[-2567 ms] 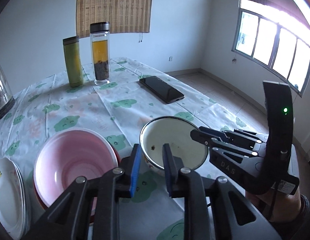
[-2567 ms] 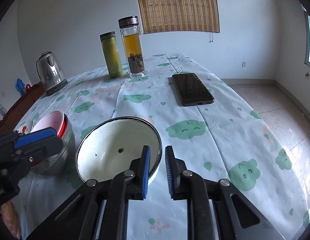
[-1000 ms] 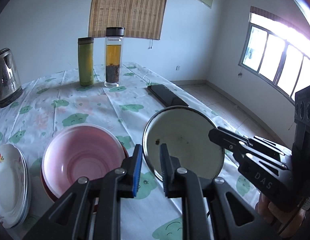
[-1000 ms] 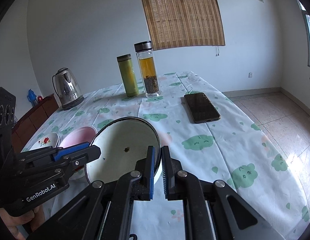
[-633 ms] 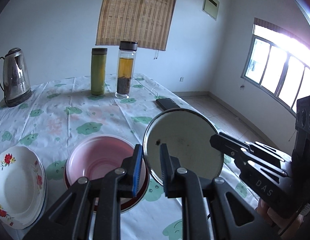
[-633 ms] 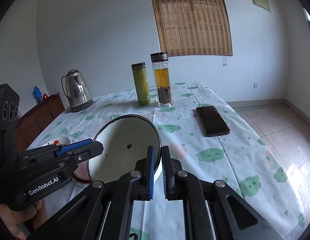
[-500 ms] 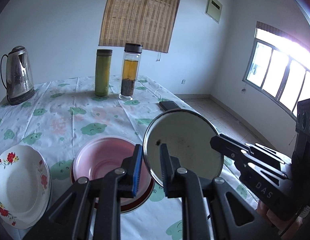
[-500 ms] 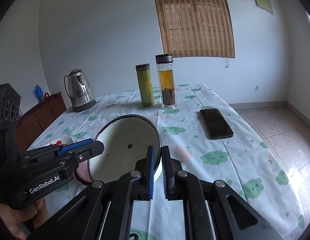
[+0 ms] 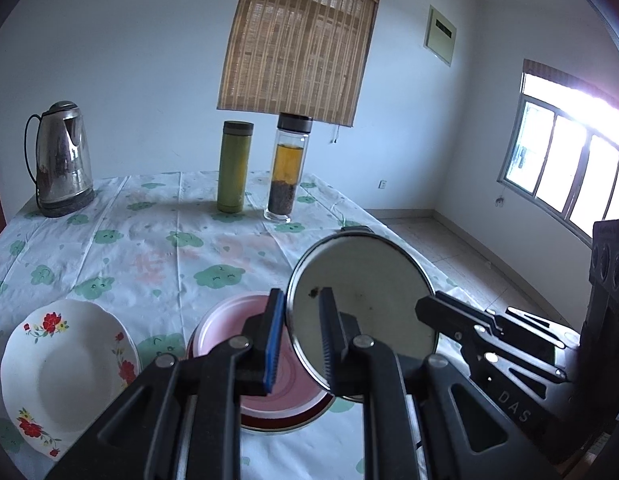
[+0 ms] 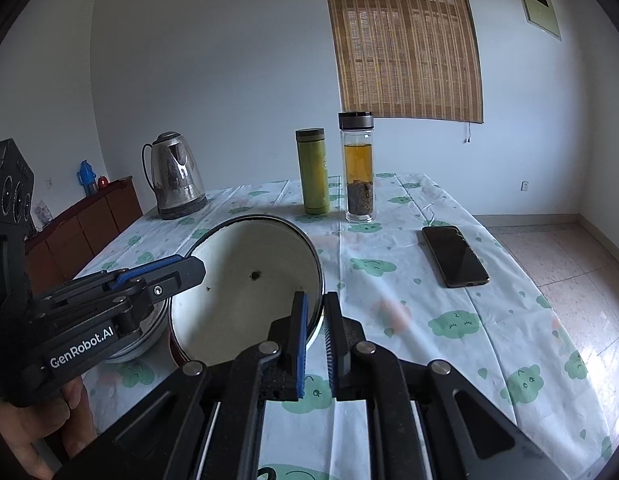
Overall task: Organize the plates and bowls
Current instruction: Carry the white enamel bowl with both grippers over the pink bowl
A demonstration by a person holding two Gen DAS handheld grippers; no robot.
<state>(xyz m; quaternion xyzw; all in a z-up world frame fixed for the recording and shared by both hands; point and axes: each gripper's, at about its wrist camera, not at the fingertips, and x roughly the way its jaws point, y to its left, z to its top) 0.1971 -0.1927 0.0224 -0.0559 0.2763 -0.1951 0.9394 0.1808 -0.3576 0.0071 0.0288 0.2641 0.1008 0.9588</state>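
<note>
- Left wrist view: looks forward along its tongs (image 9: pixel 299 338) from above the near edge of the desk (image 9: pixel 157 240), facing the far wall and blind (image 9: pixel 297 46); the bowl (image 9: pixel 365 312) is very close.
- Right wrist view: looks the same way along its tongs (image 10: pixel 314 338), from further right.
- Shared: bowl (image 10: pixel 249 284), kettle (image 9: pixel 61 160), two bottles (image 10: pixel 355 168), and each other's tongs.
</note>
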